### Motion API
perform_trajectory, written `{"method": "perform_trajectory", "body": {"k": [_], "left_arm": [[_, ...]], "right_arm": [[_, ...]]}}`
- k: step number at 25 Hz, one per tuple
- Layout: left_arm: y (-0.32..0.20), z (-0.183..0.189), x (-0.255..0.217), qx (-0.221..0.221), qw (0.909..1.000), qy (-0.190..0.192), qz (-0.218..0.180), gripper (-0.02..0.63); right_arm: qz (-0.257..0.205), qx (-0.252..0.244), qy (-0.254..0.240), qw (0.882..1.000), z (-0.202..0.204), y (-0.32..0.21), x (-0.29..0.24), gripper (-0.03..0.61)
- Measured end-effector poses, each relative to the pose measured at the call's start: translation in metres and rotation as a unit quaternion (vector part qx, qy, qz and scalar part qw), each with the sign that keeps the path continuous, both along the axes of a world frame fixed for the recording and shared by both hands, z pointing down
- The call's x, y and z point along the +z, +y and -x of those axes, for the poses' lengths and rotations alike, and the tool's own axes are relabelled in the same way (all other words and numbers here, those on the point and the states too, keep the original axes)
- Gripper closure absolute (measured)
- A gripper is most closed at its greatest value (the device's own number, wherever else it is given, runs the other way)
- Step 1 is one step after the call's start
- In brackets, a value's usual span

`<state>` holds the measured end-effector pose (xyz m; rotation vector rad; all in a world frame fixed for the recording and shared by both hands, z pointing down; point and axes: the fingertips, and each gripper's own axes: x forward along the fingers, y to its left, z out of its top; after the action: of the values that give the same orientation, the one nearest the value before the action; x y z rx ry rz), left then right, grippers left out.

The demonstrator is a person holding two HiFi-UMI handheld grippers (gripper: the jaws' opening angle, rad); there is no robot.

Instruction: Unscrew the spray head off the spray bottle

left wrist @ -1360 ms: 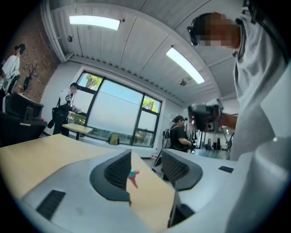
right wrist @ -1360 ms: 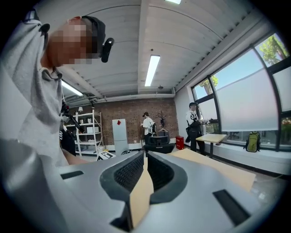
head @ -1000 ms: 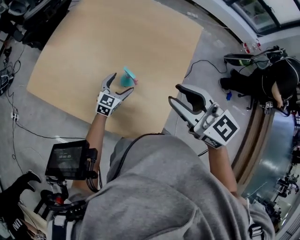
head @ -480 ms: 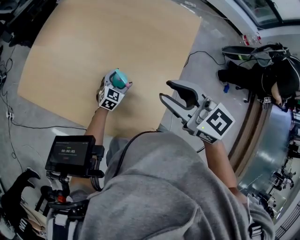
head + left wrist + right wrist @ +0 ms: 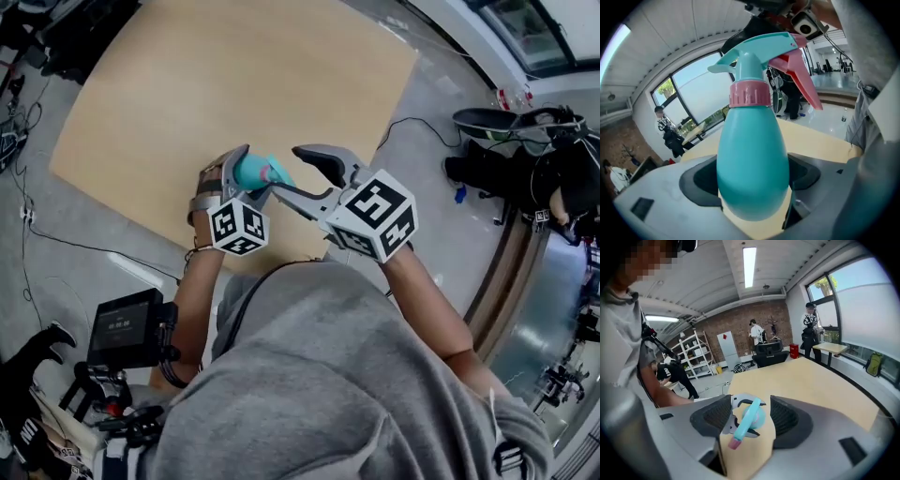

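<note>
Spray bottle (image 5: 255, 171), teal plastic with a rounded, egg-shaped body, is held off the surface near the middle of the head view, just below the lower edge of the wide tan wooden surface (image 5: 234, 75) that fills the upper left of the frame. Grey floor (image 5: 450, 187) runs along the surface's right side. The person's grey hooded top (image 5: 347, 375) takes up the lower half of that frame, with both forearms reaching up from it.

The right tool (image 5: 285, 171) comes in from the right. Its jaws are spread and have just been opening. In the right gripper view the bottle (image 5: 754, 417) shows in the gap between the two dark pads, with neither pad pressing on it.

The left tool (image 5: 246, 178), left of centre, is clamped on the bottle's body. In the left gripper view both dark pads sit against the sides of the teal body (image 5: 752, 164), low down, and the bottle stands upright in the frame.

Above the body, a ribbed pink collar (image 5: 749, 93) rings the neck. The teal spray head (image 5: 754, 49) sits on the collar at the top of the frame, and a pink-red trigger (image 5: 799, 79) slants down to the right.
</note>
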<state>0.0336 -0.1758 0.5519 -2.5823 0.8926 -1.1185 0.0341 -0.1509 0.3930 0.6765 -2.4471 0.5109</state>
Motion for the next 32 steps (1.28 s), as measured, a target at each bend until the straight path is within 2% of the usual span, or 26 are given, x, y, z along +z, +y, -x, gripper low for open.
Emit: {"method": "perform_trajectory", "body": {"k": [3,8,9,11,17,20,22,24,25,26,28,29,30,32], "left_arm": [[-0.006,0.005,-0.021,-0.026,0.9992,-0.016,-0.027,0.215],[0.012,0.019,-0.057,-0.055,0.9975,0.007,-0.043,0.215],[0.018,0.023,-0.061,-0.056,0.9973,0.009,-0.046,0.215],[0.022,0.027,-0.059,-0.054,0.9974,0.012,-0.048,0.215],[0.033,0.027,-0.07,-0.022,0.9983,0.033,-0.043,0.215],[0.039,0.023,-0.073,0.017,0.998,0.051,-0.031,0.218],[0.047,0.02,-0.076,0.044,0.9968,0.062,-0.025,0.218],[0.06,0.019,-0.081,0.073,0.9948,0.07,-0.019,0.218],[0.067,0.017,-0.083,0.09,0.9933,0.071,-0.016,0.218],[0.074,0.014,-0.083,0.11,0.9912,0.071,-0.014,0.218],[0.087,0.007,-0.08,0.154,0.9856,0.069,-0.008,0.218],[0.092,0.003,-0.077,0.17,0.9831,0.069,-0.003,0.218],[0.096,0.001,-0.075,0.18,0.9812,0.069,0.001,0.218],[0.1,-0.002,-0.071,0.188,0.9799,0.068,0.007,0.218]], "right_arm": [[-0.004,-0.035,0.037,0.999,0.013,-0.003,0.015,0.333],[-0.034,-0.07,0.093,0.993,0.034,0.021,0.016,0.342],[-0.041,-0.067,0.101,0.992,0.038,0.027,0.013,0.41],[-0.045,-0.06,0.106,0.991,0.039,0.027,0.016,0.439],[-0.043,-0.063,0.106,0.991,0.04,0.035,0.005,0.442],[-0.07,-0.103,0.114,0.986,0.042,0.04,0.001,0.443],[-0.103,-0.147,0.129,0.975,0.044,0.049,-0.002,0.445],[-0.145,-0.209,0.149,0.956,0.046,0.064,-0.006,0.445],[-0.174,-0.255,0.164,0.937,0.046,0.073,-0.007,0.445],[-0.21,-0.31,0.182,0.909,0.045,0.082,-0.006,0.445],[-0.266,-0.409,0.213,0.847,0.041,0.099,-0.002,0.443],[-0.275,-0.437,0.221,0.827,0.039,0.104,0.001,0.443],[-0.276,-0.453,0.226,0.817,0.037,0.107,0.003,0.443],[-0.273,-0.463,0.23,0.811,0.036,0.11,0.006,0.443]]}}
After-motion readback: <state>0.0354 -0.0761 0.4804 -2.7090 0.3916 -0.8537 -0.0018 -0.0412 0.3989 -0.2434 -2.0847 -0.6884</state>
